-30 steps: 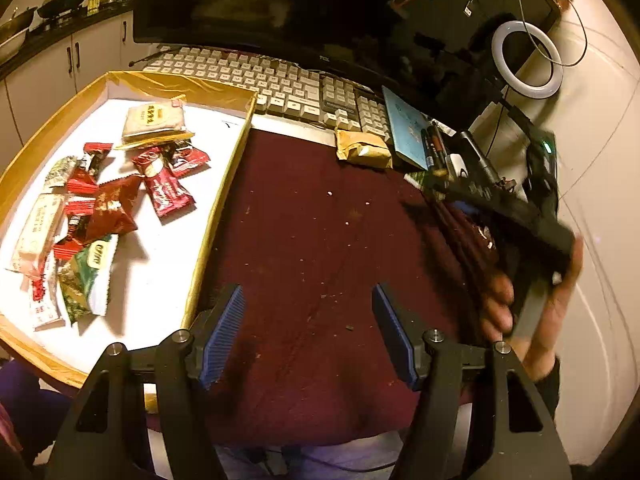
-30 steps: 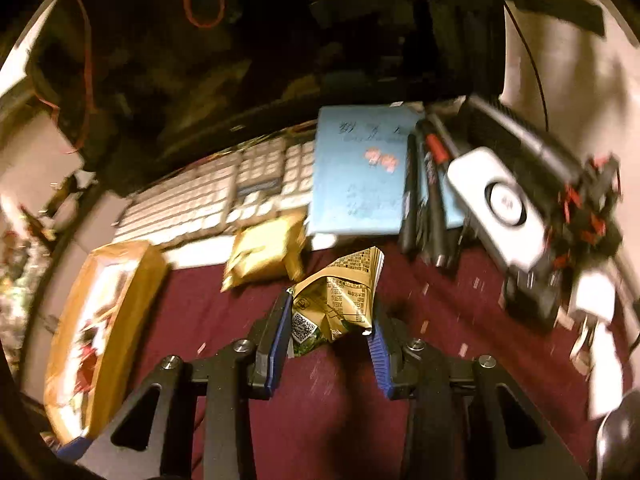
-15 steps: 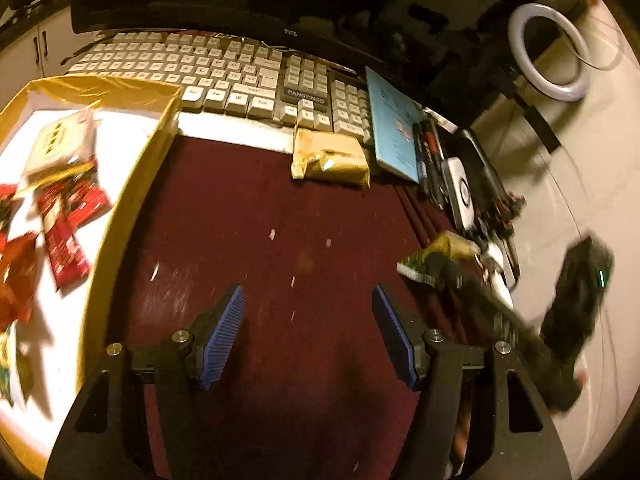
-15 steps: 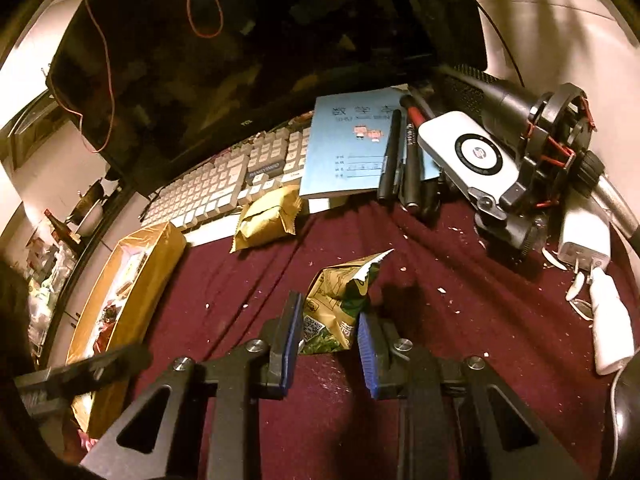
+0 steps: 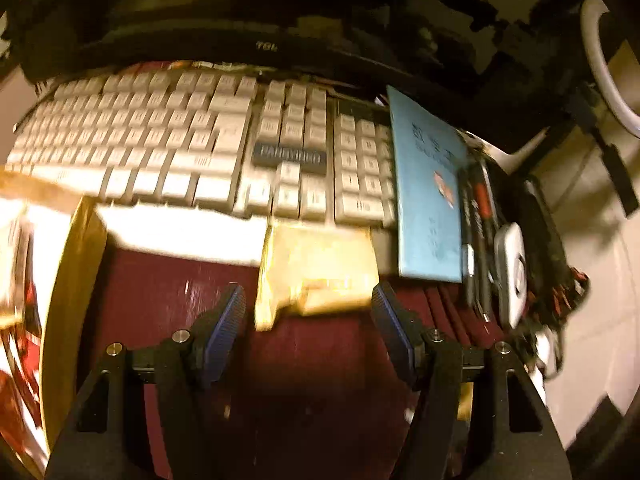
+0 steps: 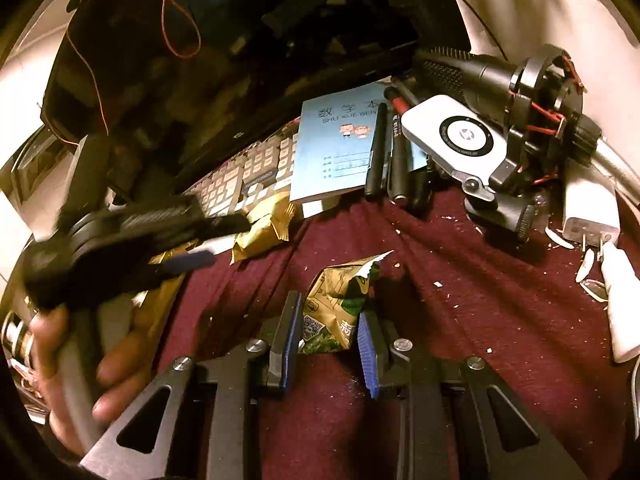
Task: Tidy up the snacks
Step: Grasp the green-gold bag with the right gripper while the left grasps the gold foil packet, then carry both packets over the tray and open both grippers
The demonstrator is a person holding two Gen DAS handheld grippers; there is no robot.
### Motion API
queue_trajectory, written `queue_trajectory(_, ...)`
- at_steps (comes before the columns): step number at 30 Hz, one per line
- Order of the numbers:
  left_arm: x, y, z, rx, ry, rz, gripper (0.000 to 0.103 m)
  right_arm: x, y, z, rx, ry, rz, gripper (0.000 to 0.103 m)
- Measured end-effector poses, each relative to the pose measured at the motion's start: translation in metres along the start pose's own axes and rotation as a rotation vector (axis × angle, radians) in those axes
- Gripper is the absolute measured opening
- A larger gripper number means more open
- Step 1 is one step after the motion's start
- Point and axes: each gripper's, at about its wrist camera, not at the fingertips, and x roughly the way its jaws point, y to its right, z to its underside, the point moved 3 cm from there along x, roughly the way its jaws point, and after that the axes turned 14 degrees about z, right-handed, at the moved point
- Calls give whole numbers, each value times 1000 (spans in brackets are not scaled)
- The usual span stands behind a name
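Note:
My left gripper [image 5: 308,316] is open, its blue pads on either side of a gold foil snack packet [image 5: 320,272] that lies on the maroon cloth [image 5: 168,292] just below the keyboard. The packet sits just ahead of the pads. My right gripper [image 6: 328,332] is shut on a green and gold snack bag [image 6: 340,300] with a torn top, held low over the cloth. The right wrist view also shows the gold packet [image 6: 264,232] and the left gripper [image 6: 120,240], blurred, at left. The gold-rimmed tray [image 5: 60,280] with red snacks is at far left.
A white keyboard [image 5: 192,140] and a dark monitor stand behind. A blue notebook [image 5: 428,196], pens [image 6: 380,152], a white device [image 6: 456,136] and a microphone mount [image 6: 536,96] crowd the right. A white charger [image 6: 588,208] and crumbs lie on the cloth.
My left gripper has moved forward to the gold packet, now between its open pads. My right gripper still holds the green bag, with little movement.

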Motion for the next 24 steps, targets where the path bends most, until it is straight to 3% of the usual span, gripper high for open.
queue_trajectory(5,26,5,-8,12,-57,-37,65,0,0,0,0,-7,-12,27)
queue_trajectory(9,32,6,-9,36,-32,-93,65,1,2,0,9,-11,-19,27)
queue_trajectory(15,22,17,13,104,-18,-105,54,0,2,1,7,-10,-18,26)
queue_trajectory(19,-15,11,51,56,-19,-17,53,-1,1,1,1,-7,-17,27)
queue_trajectory(22,-64,10,86,16,91,160,53,-2,-2,2,-17,1,-28,27)
queue_trajectory(24,-93,13,113,76,123,161,53,-8,-5,3,-30,24,-33,27)
